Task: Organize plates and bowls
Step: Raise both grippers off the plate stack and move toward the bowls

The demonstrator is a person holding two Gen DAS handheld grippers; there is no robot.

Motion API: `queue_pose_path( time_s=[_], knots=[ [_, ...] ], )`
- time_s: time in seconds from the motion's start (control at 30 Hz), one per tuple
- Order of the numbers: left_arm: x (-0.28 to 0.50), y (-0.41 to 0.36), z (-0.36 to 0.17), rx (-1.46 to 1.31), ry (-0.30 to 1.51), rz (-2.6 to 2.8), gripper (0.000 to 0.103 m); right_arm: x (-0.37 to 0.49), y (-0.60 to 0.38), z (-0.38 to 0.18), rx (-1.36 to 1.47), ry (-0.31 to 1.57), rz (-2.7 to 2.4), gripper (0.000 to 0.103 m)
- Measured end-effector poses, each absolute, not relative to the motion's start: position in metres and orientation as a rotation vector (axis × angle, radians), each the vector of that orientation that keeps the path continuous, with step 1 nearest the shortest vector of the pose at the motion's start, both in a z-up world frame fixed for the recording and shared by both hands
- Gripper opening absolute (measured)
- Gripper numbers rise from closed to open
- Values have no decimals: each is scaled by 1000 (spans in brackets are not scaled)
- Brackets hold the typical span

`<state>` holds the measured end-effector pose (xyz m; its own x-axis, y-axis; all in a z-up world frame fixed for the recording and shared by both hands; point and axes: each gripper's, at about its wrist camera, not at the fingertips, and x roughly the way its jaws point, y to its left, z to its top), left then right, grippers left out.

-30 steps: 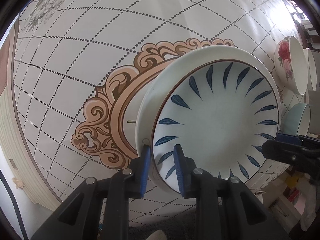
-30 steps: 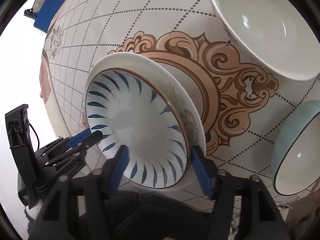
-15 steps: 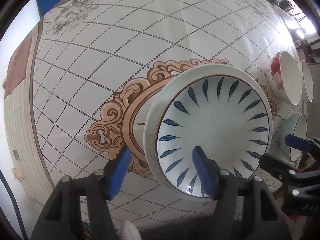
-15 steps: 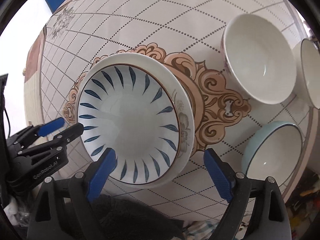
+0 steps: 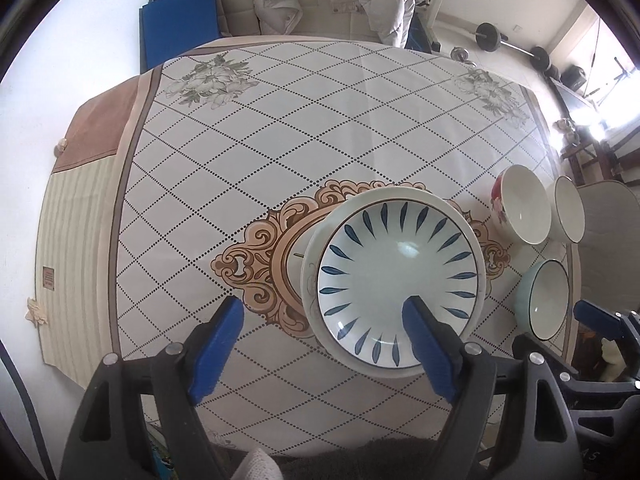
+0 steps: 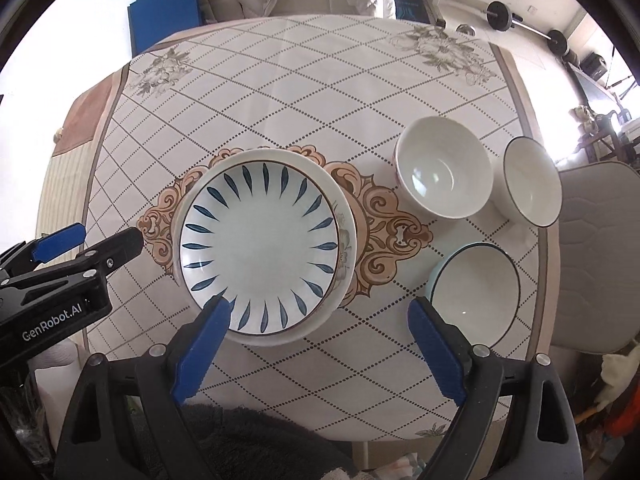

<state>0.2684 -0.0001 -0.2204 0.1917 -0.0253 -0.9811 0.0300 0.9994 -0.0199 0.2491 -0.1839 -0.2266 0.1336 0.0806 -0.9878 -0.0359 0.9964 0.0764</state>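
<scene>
Round white ceramic plate with blue leaf strokes (image 6: 258, 254) sits nested on a larger white plate (image 5: 310, 276), centre of the patterned tabletop (image 5: 320, 120). Left gripper (image 5: 322, 340) jaws have just been opening and stand released; right gripper (image 6: 316, 344) likewise, nothing between either pair. Both hang above the stack. Three bowls wait to the right: white (image 6: 444, 170), dark-rimmed white (image 6: 530, 182), pale blue (image 6: 476, 294). Advice: clear the stack fully, then take one bowl by its rim.
</scene>
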Motion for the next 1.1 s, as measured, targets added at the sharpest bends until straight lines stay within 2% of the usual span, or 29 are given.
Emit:
queue_pose_path(
  time_s=[0.23,0.5,0.93,1.1],
  knots=[
    [239,2,-168,31,1264,-48,81,215,-174,-171,27,1336,61,93],
    [213,8,-147,49,1223,-93,81,183,-161,-131,39,1268,29,93],
    [179,14,-139,34,1178,-144,81,144,-153,-119,96,1216,-2,93],
    [176,11,-125,22,1056,-151,81,135,-173,-112,241,1113,81,93]
  ],
)
